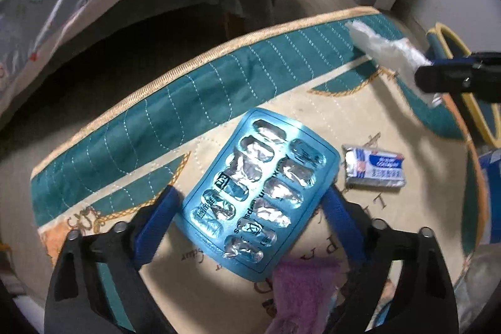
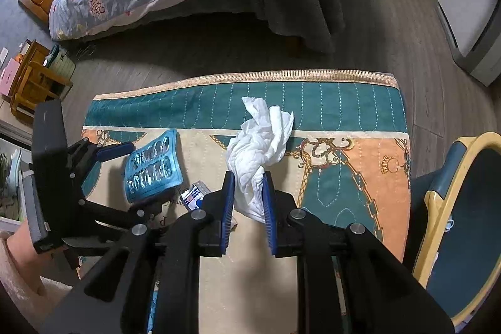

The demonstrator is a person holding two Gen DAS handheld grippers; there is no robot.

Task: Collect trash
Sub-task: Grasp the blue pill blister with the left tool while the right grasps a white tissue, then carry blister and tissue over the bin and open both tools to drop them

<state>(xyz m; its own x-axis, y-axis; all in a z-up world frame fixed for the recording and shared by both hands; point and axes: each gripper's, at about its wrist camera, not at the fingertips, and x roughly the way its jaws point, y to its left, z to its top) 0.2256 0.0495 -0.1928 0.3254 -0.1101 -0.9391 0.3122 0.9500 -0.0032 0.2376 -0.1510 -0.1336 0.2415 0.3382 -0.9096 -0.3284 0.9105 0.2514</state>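
Two grippers at work: right gripper (image 2: 248, 193) clamped on a crumpled white tissue (image 2: 260, 136), lifted over the quilted mat (image 2: 344, 102). Left gripper (image 1: 250, 202) gapes astride an emptied blue blister pack (image 1: 256, 193), flat on the mat, long axis running between the fingers; small wrapper (image 1: 374, 166) just beside.
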